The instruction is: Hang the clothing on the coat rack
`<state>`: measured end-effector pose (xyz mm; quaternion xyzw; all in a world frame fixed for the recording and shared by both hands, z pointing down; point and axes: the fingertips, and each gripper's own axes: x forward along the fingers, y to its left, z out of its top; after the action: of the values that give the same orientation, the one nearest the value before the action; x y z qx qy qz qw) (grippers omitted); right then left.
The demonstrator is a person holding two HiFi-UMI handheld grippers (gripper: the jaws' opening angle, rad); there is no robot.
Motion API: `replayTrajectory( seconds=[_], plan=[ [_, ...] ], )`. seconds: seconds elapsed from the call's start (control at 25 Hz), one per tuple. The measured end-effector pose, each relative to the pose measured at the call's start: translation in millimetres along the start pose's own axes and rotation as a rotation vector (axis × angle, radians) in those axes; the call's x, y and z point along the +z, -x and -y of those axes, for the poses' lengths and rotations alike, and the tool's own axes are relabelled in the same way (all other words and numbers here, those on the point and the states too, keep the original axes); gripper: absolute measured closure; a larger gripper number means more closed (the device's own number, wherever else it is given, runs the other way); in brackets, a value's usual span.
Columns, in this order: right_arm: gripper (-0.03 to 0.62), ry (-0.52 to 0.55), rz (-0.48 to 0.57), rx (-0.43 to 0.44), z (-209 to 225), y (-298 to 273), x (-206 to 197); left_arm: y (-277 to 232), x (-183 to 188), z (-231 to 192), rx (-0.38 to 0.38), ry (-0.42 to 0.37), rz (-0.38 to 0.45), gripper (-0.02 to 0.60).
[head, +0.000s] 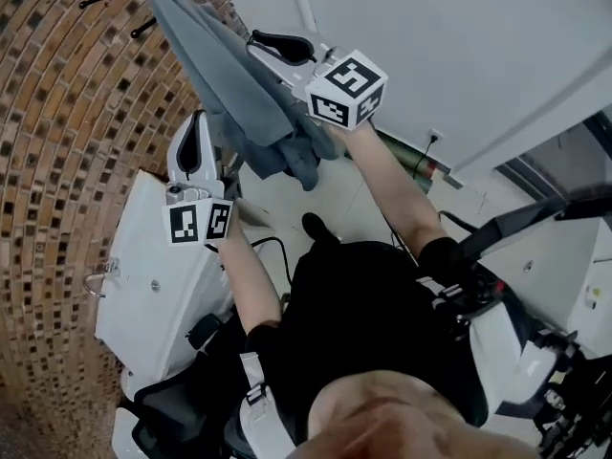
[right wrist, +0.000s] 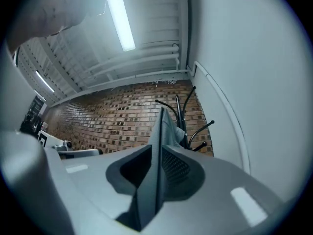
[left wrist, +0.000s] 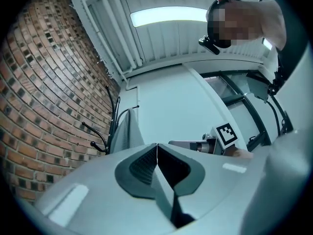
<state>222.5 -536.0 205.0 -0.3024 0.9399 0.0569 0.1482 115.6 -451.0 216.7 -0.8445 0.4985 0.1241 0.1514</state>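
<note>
The left gripper (left wrist: 157, 145) has its jaws pressed together with nothing between them. The right gripper (right wrist: 157, 146) is clamped on a thin fold of the grey clothing (right wrist: 169, 129), which stretches up to the coat rack (right wrist: 201, 129) by the brick wall (right wrist: 107, 121).

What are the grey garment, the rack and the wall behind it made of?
The garment looks like soft cloth, matte grey: it drapes and folds. The rack is probably metal with a black finish: thin curved arms with knob ends. The wall is brick, rough and matte: red-brown and dark bricks, pale mortar lines.
</note>
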Motion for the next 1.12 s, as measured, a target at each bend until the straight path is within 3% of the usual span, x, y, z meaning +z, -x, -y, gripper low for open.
replayTrajectory(
  seconds=[0.24,0.52,0.84,1.12],
  plan=[
    [0.525,-0.006,0.022,0.06,-56,68,9,27,17,73,-0.047,-0.032,-0.001,0.574],
    [0.525,-0.005,0.041,0.067,-89,115,27,48,39,114,-0.077,-0.054,0.022,0.574],
    [0.525,0.036,0.056,0.09,-139,126,47,93,66,104,-0.038,-0.056,0.062,0.575],
    [0.526,0.071,0.013,0.008,-201,127,41,155,82,63,-0.013,0.025,0.099,0.575]
  ],
)
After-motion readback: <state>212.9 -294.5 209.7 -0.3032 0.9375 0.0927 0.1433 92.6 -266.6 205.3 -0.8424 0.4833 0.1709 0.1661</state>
